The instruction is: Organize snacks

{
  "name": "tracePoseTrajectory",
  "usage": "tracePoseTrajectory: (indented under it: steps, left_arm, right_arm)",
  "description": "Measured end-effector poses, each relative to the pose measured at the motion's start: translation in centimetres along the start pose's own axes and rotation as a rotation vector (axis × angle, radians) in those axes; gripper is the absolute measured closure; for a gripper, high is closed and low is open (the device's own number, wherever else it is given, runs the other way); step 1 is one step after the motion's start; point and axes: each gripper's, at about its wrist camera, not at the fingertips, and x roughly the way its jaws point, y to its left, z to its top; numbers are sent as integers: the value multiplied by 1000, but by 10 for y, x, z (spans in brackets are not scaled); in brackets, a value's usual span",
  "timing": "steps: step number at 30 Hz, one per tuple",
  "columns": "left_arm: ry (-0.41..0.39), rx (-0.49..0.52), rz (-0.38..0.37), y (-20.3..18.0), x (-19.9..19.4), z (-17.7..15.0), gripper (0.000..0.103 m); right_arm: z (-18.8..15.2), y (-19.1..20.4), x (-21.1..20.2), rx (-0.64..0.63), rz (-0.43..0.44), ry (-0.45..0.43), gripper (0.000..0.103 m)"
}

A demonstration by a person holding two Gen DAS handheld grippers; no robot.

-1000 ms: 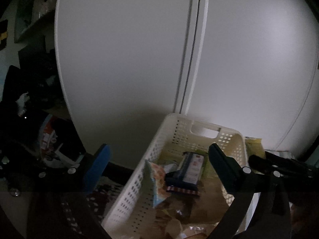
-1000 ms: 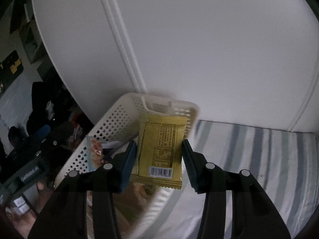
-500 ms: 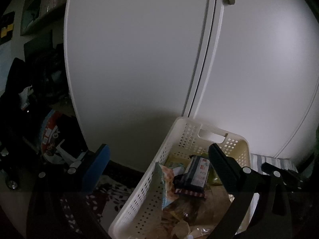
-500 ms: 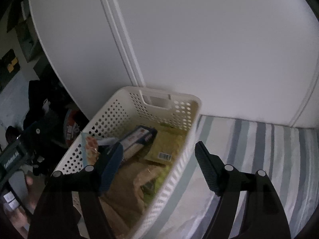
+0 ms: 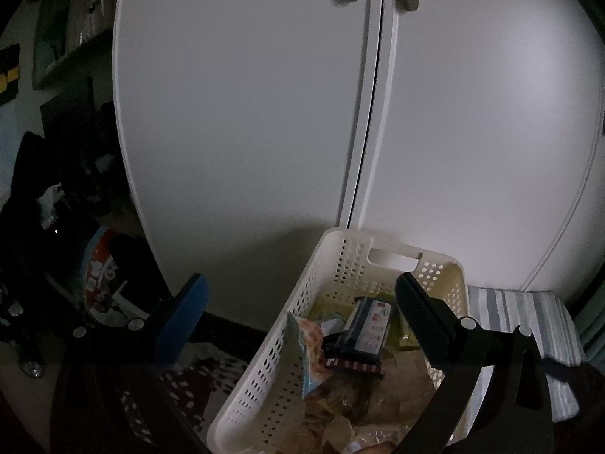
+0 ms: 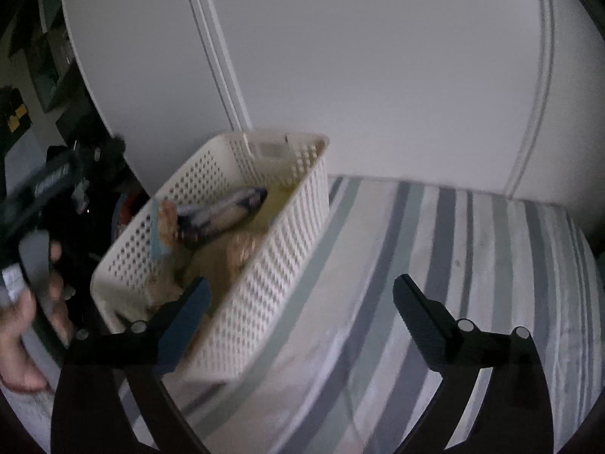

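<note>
1. Fingers on both tools are spread wide and hold nothing: the left gripper hangs over the near-left rim of the perforated white basket, the right gripper straddles the basket's near right corner above the striped cloth.
2. Snacks all lie inside the basket, which sits on the left end of the cloth, against the white cupboard doors.
3. Visible load: a dark blue box with a white label propped diagonally on top, a pale blue packet standing on edge along the left wall, a yellow-green packet at the far right, brownish wrappers lower down.
4. Handling, by judgement: packets look light, soft and crinkly, likely to slip; pinch a sealed edge. The box looks stiff; grip across its narrow sides. The basket is rigid; its cut-out handle is the place to hold it.
5. Left view alone shows labels and the yellow-green packet. Right view, blurred, alone shows the cloth's bare stretch and a hand gripping the other tool.
</note>
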Motion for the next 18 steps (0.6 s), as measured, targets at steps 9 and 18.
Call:
tracePoseTrajectory:
  steps: [9, 18]
  left_arm:
    - [-46, 172, 75, -14, -58, -2, 3]
    - [18, 342, 193, -3, -106, -66, 3]
  right_arm:
    - [-41, 17, -70, -82, -15, -149, 5]
    - [-70, 23, -112, -102, -87, -306, 5]
